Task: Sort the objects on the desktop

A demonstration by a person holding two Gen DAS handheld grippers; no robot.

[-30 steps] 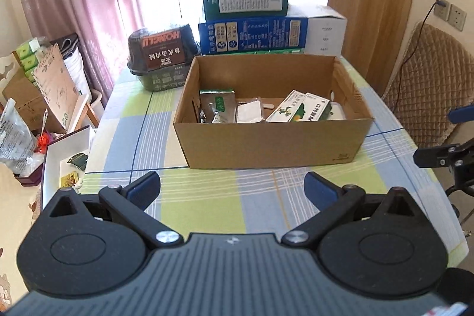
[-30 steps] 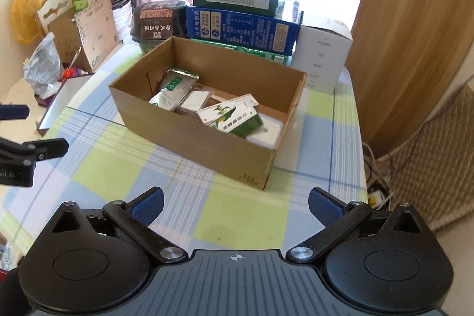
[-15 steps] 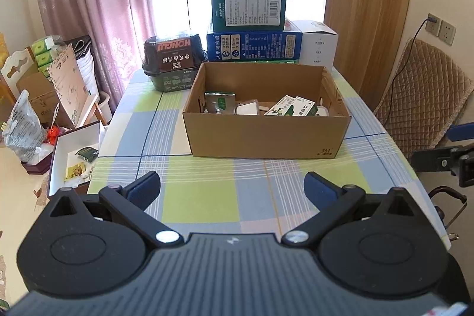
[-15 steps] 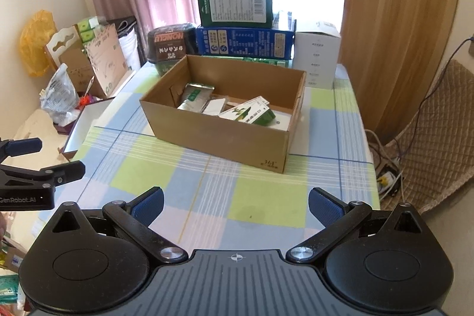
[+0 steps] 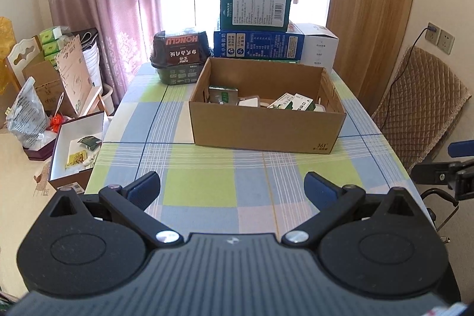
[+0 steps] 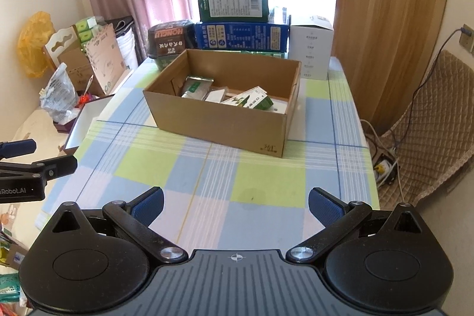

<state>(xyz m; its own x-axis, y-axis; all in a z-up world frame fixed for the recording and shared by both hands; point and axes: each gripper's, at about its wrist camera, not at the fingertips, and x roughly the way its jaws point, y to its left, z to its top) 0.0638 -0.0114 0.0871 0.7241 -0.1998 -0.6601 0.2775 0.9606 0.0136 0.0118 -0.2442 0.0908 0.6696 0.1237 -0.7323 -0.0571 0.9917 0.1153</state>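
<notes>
Open brown cardboard box (image 5: 266, 126) resting mid-desk, holding the sorted things: a silver-green foil pouch (image 5: 222, 94) at its left, a small white packet (image 5: 248, 102) beside that, a green-and-white medicine carton (image 5: 291, 102) lying tilted toward the right, a white flat item just under it. Same contents seen from the right wrist view, box (image 6: 219, 120) turned slightly, pouch (image 6: 197, 86) left, carton (image 6: 250, 100) right.

Underneath, desk covered in a blue, green and white checked cloth (image 5: 207, 188), bare in front of the box.

Behind the box, touching or just beside its far wall: dark brown bowl-shaped package marked HONGLU (image 5: 180, 49) stacked on a green tub, long blue carton (image 5: 257, 45) with a dark green carton (image 5: 254, 9) standing on top, white cube box (image 5: 320, 48) at the right.

Left hand-held gripper (image 5: 232, 187) hovering over the near desk edge, blue-padded fingers spread wide apart, nothing between them. Right hand-held gripper (image 6: 236, 202) likewise spread wide and empty, well short of the box.

Off to the left on the floor, white-lined open gift box (image 5: 74, 150), paper bags and plastic bags. At the right, quilted brown chair (image 5: 420, 102).
</notes>
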